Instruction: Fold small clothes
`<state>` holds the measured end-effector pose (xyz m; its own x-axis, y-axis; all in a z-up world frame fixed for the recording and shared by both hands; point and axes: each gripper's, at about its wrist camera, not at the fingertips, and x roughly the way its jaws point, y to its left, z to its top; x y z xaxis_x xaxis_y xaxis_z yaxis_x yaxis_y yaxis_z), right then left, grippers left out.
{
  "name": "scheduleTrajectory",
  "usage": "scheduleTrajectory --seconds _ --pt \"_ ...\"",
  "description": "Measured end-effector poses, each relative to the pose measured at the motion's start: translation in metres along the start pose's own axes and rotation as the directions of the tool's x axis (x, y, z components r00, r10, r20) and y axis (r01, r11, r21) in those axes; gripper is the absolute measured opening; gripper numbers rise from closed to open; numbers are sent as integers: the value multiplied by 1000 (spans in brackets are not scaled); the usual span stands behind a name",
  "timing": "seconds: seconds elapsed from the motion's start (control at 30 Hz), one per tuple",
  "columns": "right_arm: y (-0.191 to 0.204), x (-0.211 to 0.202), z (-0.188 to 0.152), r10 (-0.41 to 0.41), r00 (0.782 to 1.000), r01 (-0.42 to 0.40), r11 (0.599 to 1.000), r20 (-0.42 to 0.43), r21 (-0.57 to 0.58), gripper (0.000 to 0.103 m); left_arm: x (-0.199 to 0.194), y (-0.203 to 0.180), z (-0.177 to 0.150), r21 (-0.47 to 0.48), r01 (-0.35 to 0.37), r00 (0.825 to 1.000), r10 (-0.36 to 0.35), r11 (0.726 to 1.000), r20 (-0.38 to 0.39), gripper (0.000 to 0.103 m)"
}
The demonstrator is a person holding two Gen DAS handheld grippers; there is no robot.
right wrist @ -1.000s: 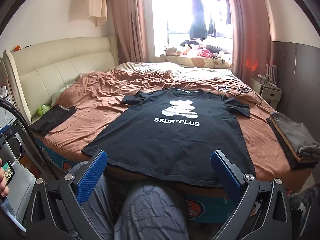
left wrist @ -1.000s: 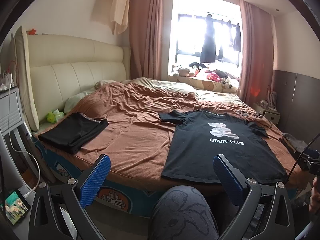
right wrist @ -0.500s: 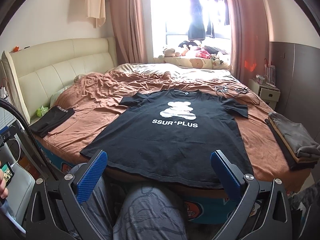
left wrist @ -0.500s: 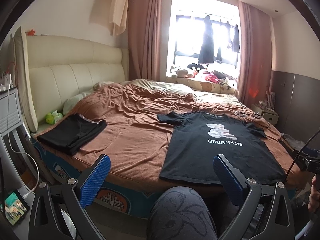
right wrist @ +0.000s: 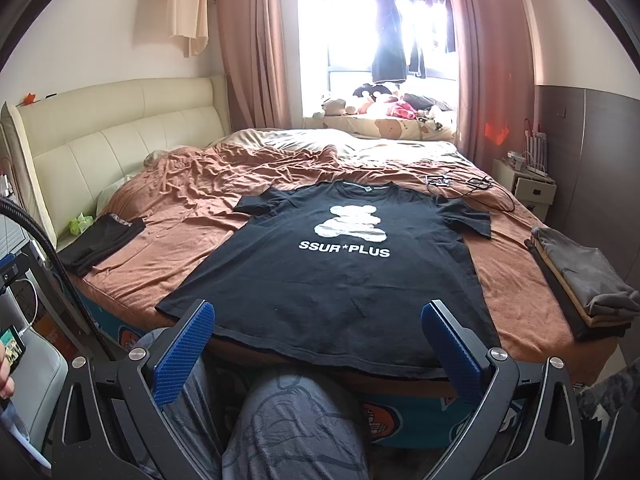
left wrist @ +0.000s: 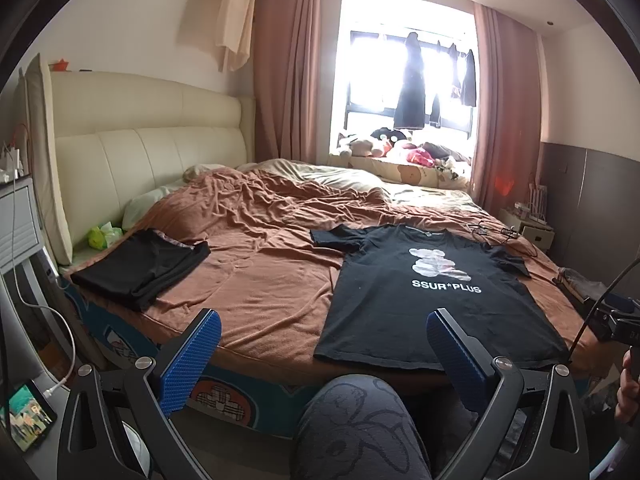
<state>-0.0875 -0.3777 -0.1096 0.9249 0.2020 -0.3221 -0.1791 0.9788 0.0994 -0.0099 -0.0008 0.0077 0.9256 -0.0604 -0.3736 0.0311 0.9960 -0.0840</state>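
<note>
Folded black garment (left wrist: 140, 268): laid flat at the left end of the bed, near the headboard, well apart from the shirt; judged to be a piece already done.
Left gripper (left wrist: 320, 344): held in the air short of the bed edge, above a knee in patterned trousers; its blue-padded fingers are spread wide with nothing between them.
Bed (right wrist: 168, 216): covered by a rumpled brown sheet, which serves as the work surface.
Black T-shirt (right wrist: 332, 280): spread face up on the brown sheet, bear print and "SSUR*PLUS" lettering uppermost, collar turned toward the window, hem along the near edge of the mattress, both sleeves laid out to the sides.
Right gripper (right wrist: 316, 340): poised just in front of the hem, centred on the shirt; the fingers are held wide apart and no cloth is touched.
Folded grey stack (right wrist: 584, 280): set at the right end of the bed, clear of the right sleeve.
Step in hand: the shirt is judged to be flattened and ready, with no fold yet begun.
Next move: a reach forward by both tools is called for, one to a sleeve or shoulder and one to the hem on the same side, with a single layer pinched so that side can be carried across the print.
</note>
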Motion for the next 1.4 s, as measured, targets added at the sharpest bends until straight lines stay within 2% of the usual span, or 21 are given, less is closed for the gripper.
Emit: scheduleTrajectory --seconds 1.03,1.4 --pt "2 0 0 -11 1000 11 999 10 -33 103 2 9 -1 -16 -1 1000 1 1000 9 103" --pt "-1 17 11 2 1000 -2 1000 9 -28 103 18 11 10 -27 1 1000 -1 1000 4 103"
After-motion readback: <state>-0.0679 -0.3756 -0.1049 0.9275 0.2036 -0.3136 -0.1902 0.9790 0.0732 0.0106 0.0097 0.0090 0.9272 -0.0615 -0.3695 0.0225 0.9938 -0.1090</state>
